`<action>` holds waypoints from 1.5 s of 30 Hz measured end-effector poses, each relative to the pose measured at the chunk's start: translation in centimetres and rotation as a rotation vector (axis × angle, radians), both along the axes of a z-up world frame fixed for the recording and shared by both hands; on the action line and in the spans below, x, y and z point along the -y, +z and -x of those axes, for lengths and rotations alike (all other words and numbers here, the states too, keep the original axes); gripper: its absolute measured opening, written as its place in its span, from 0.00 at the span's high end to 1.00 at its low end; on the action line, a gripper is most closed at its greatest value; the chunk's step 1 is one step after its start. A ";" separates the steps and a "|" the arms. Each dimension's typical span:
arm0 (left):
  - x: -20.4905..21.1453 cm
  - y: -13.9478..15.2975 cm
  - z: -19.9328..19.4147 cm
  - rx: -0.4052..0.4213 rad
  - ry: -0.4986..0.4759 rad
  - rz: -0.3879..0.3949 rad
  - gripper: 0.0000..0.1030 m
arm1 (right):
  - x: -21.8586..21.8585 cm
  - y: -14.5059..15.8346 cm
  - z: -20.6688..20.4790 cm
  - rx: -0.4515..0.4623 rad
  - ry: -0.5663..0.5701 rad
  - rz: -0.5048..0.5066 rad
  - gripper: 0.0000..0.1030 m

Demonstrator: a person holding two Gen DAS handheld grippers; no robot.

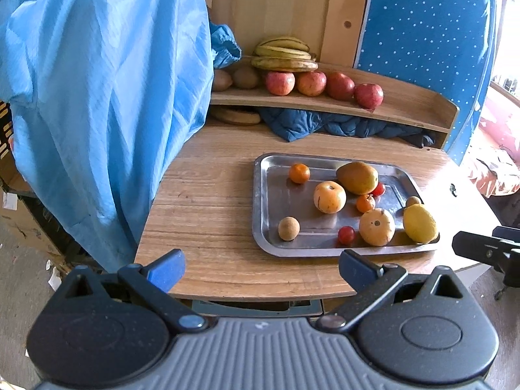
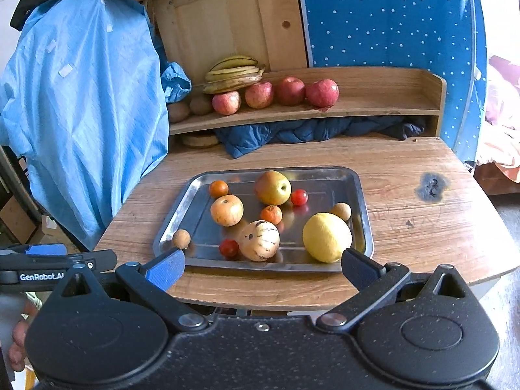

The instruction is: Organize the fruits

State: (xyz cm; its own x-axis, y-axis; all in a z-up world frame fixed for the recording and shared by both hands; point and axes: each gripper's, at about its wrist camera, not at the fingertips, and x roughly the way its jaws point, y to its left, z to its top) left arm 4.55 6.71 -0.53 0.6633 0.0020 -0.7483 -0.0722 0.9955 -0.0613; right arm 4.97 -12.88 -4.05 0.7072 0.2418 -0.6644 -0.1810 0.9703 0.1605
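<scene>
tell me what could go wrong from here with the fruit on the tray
1. The round fruits lie loose on the smooth metal tray; nudging one, like the lemon at the near edge, could send it rolling off onto the table.
2. The small red tomato touches the pale speckled fruit, so fingers closing on either may bump or squash the other.
3. Both grippers, left and right, sit open side by side and could collide.

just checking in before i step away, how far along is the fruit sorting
Done: four red apples, bananas and kiwis sit lined up on the shelf. In hand: nothing; the left gripper and right gripper are open and empty. Left: about ten fruits remain loose on the metal tray, including the lemon.
</scene>
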 end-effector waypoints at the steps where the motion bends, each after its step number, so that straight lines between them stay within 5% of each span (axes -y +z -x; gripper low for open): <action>1: 0.0 0.0 0.0 0.000 -0.002 0.001 0.01 | -0.1 0.0 0.1 0.004 -0.002 0.000 0.01; 45: 0.1 -0.5 1.7 -0.024 0.042 0.005 0.01 | -0.5 -0.8 1.5 0.003 0.000 0.065 0.01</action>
State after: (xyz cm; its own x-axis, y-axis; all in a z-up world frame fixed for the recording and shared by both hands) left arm 2.90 6.58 -1.05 0.6448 0.0258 -0.7639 -0.1150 0.9913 -0.0636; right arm 3.50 -12.39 -4.84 0.7092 0.1985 -0.6765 -0.1816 0.9786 0.0968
